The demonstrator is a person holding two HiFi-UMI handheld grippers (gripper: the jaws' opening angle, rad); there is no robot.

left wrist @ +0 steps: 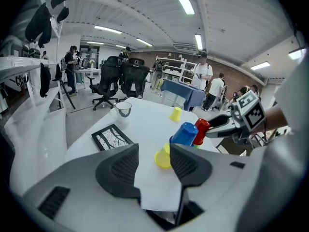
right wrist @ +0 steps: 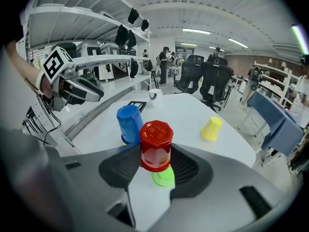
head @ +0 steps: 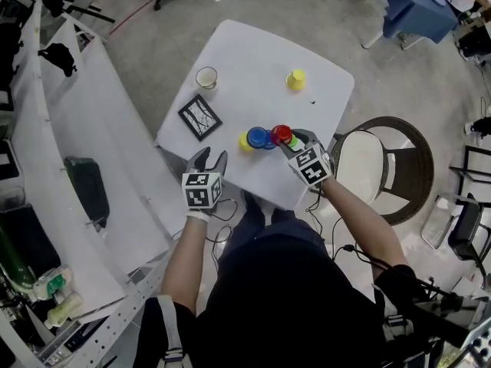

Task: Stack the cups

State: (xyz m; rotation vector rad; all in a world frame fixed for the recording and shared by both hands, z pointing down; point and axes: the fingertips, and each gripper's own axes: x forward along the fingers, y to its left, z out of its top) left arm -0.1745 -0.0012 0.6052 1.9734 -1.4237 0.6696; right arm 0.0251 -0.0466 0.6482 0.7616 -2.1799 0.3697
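Note:
An upturned red cup [right wrist: 156, 141] sits between the pads of my right gripper [right wrist: 155, 162], which is shut on it. The cup hangs just over a green cup [right wrist: 164, 177] on the white table [head: 253, 60]. An upturned blue cup [right wrist: 129, 123] stands just left of the red one, and a yellow cup [head: 245, 141] lies beside the blue. Another yellow cup [head: 296, 79] stands further back. My left gripper [head: 212, 157] hovers near the table's front edge, open and holding nothing; the near yellow cup [left wrist: 162, 158] lies ahead of its jaws.
A clear glass cup [head: 206, 77] and a black-framed picture [head: 200, 116] sit on the table's left side. A round wicker chair [head: 383, 163] stands to the right of the table. White shelving [head: 84, 144] runs along the left.

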